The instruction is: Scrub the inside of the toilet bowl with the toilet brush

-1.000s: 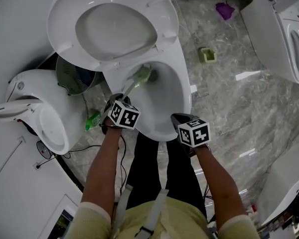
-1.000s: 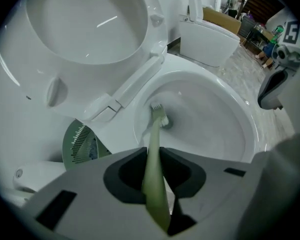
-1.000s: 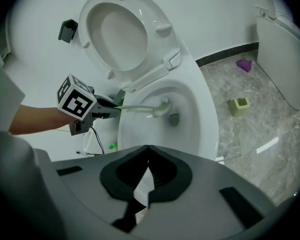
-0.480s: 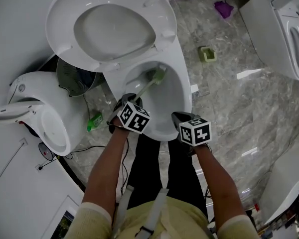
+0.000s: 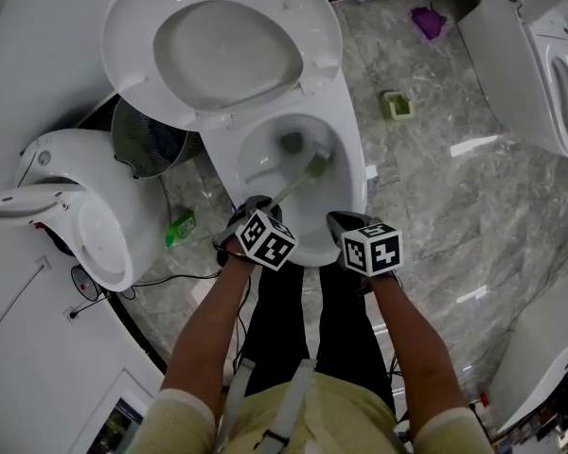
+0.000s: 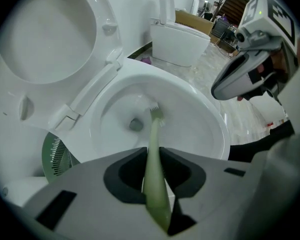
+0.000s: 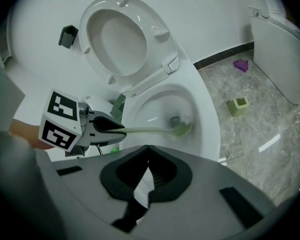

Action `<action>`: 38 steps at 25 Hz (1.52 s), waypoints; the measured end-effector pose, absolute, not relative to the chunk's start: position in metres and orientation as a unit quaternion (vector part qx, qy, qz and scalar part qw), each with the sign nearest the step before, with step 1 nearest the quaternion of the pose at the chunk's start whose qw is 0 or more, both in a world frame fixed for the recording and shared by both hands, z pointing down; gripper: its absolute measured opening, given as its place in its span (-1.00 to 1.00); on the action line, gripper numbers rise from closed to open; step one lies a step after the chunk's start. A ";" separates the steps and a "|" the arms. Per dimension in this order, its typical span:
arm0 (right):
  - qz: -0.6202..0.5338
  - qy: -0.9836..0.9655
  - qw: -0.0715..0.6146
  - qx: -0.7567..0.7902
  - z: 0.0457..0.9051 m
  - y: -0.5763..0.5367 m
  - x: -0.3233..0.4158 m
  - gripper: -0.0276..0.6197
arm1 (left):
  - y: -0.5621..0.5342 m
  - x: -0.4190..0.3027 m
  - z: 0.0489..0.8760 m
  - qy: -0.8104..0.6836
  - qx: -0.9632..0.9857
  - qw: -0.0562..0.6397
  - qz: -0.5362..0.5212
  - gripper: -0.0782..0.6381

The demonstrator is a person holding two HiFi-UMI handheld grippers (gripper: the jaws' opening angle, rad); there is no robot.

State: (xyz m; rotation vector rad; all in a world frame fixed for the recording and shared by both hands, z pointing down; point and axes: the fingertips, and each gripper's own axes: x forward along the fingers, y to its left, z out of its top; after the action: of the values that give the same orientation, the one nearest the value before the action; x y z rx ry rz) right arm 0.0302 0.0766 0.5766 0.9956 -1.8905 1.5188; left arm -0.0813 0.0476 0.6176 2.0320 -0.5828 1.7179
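Note:
The white toilet bowl (image 5: 265, 164) stands open with its lid and seat (image 5: 222, 50) raised. My left gripper (image 5: 256, 208) is shut on the pale green handle of the toilet brush (image 5: 293, 187) at the bowl's near rim. The brush head (image 5: 317, 165) rests against the inner right wall, beside the drain hole (image 5: 291, 142). In the left gripper view the handle (image 6: 152, 154) runs between the jaws of the left gripper (image 6: 151, 156) to the bristles (image 6: 155, 113). My right gripper (image 5: 337, 221) hangs over the near rim, shut with nothing in it; the right gripper (image 7: 148, 149) looks towards the brush (image 7: 181, 129).
A second toilet (image 5: 76, 225) stands at the left and a third (image 5: 549, 64) at the upper right. On the marble floor lie a green cup (image 5: 394, 104), a purple thing (image 5: 426, 19) and a green bottle (image 5: 178, 227). A round grey fan (image 5: 147, 140) sits beside the bowl.
My left gripper has moved right and towards me, and the brush head has swept from the bowl's back left to its right wall. The right gripper has stayed put.

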 end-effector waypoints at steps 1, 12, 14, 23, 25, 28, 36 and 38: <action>0.559 -0.698 0.258 0.365 0.577 0.078 0.028 -0.87 | 0.053 -0.083 0.619 -0.209 0.728 0.211 0.618 -0.55; 0.551 -0.709 0.277 0.341 0.575 0.100 0.010 -0.87 | 0.112 -0.096 0.616 -0.196 0.721 0.242 0.620 -0.55; 0.549 -0.711 0.279 0.338 0.574 0.103 0.007 -0.87 | 0.122 -0.099 0.616 -0.186 0.719 0.241 0.625 -0.55; 0.543 -0.717 0.293 0.323 0.575 0.121 -0.006 -0.87 | 0.149 -0.124 0.612 -0.175 0.708 0.212 0.650 -0.55; 0.543 -0.719 0.295 0.320 0.573 0.125 -0.010 -0.87 | 0.150 -0.137 0.612 -0.185 0.698 0.210 0.659 -0.55; 0.541 -0.722 0.296 0.315 0.572 0.130 -0.014 -0.87 | 0.148 -0.154 0.613 -0.198 0.688 0.207 0.667 -0.55; 0.537 -0.723 0.303 0.311 0.573 0.135 -0.018 -0.87 | 0.121 -0.173 0.605 -0.260 0.682 0.203 0.652 -0.55; 0.542 -0.720 0.297 0.314 0.573 0.133 -0.019 -0.87 | 0.117 -0.174 0.603 -0.272 0.683 0.211 0.644 -0.55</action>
State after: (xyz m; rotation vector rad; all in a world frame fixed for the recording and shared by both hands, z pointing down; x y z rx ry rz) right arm -0.0186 0.1329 0.5728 0.8347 -1.9147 1.4418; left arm -0.1739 0.1166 0.6028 1.8972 -0.7566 1.7910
